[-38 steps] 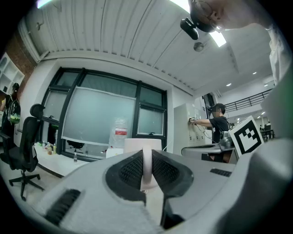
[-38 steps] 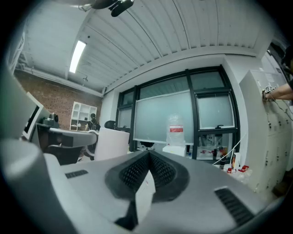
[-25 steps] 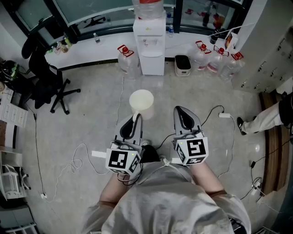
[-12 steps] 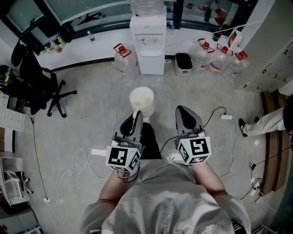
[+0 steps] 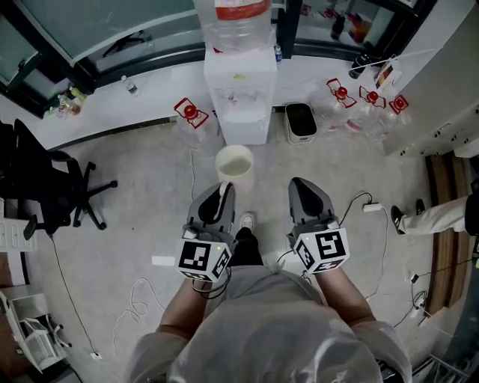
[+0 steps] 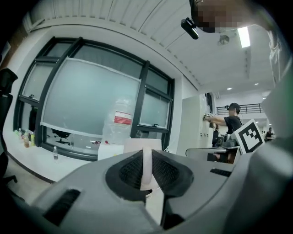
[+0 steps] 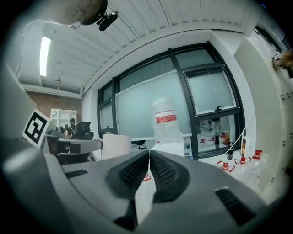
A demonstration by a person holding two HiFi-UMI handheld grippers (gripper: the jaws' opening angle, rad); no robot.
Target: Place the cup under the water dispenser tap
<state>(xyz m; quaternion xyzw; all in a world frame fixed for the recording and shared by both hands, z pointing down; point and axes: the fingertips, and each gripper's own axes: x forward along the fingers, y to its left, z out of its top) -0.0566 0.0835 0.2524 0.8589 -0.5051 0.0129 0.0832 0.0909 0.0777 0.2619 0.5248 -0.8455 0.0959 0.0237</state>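
The left gripper (image 5: pixel 222 187) pinches the cup (image 5: pixel 234 161) by its near wall, with the cup at the gripper's 12 o'clock. The right gripper (image 5: pixel 302 185), at the cup's 4 o'clock, is pressed together, empty.

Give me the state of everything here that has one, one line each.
cup, upright, looks empty, gripped by its wall
left gripper, shut on the cup
right gripper, shut, empty
water dispenser, bottle mounted on top, no cup at it yet
office chair, upright, nobody in it
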